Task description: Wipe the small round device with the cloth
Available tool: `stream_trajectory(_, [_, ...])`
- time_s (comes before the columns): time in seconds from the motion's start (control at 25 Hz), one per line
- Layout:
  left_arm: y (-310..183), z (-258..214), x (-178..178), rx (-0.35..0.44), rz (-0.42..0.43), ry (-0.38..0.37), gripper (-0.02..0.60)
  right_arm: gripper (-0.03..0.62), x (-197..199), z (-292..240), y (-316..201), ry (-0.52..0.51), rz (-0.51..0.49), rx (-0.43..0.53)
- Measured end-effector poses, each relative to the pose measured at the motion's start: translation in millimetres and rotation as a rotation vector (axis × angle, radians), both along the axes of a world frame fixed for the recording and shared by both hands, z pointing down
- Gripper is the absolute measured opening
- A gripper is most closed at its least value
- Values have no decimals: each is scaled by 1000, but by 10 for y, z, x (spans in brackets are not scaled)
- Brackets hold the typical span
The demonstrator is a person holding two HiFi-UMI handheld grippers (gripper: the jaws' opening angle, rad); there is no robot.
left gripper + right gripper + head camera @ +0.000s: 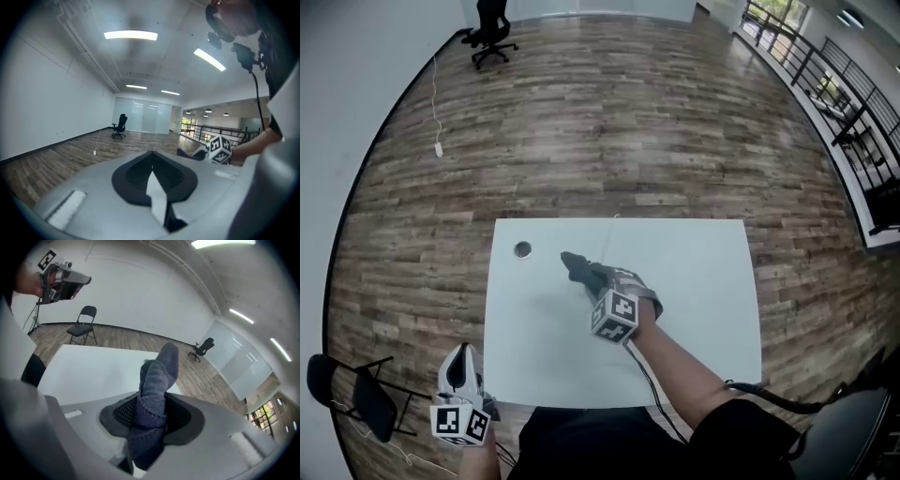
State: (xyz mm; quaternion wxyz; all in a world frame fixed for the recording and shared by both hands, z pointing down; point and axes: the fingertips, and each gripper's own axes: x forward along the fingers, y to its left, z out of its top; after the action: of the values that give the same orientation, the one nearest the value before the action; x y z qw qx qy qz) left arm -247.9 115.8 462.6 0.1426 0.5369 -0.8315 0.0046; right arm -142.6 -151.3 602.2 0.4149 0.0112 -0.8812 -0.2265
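Note:
The small round device (pixel 522 249) lies near the far left corner of the white table (pixel 703 281). My right gripper (pixel 587 275) hovers over the table's middle, shut on a dark blue-grey cloth (pixel 573 264) that sticks out towards the device and stops a little short of it. In the right gripper view the cloth (pixel 157 380) stands bunched up between the jaws and hides the device. My left gripper (pixel 461 362) is off the table at its near left corner, jaws together with nothing in them. The left gripper view looks across at the cloth (pixel 188 153).
A thin cable (pixel 607 236) runs over the table's far edge. A folding chair (pixel 354 397) stands on the wooden floor at the near left, an office chair (pixel 490 37) far back, a railing (pixel 825 66) at the right. A cord with a plug (pixel 437 147) lies by the left wall.

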Motion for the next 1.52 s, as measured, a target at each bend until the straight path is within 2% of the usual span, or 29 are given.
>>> stream_trajectory(0.12, [-32,-10,38,-4,18,-11,3,140,9,-41,-248,8,58,0])
stream_trajectory(0.36, [-91,-58,106,-3,12,-20,3,140,52,121,-531,66,93,-21])
stream_trajectory(0.44, [-41,-31,90,-7,5,-21,3,138,48,186,-493,90,83,-32])
stream_trajectory(0.72, [85,51,52,-18,-22,-13,3,138,-27,203,-306,128,-3,54])
stream_trajectory(1.04, [22,50,51,-24,-13,-12,3,140,-56,285,-99,118,-23,3])
stream_trajectory(1.2, [-19,44,54,-31,0,-13,3,140,-100,370,107,124,-74,-16])
stream_trajectory(1.4, [-90,-6,40,-39,23,-27,3,140,2,751,411,214,-124,-118])
stream_trajectory(1.52, [-116,-11,11,-35,25,-29,3,139,51,737,565,194,-174,-189])
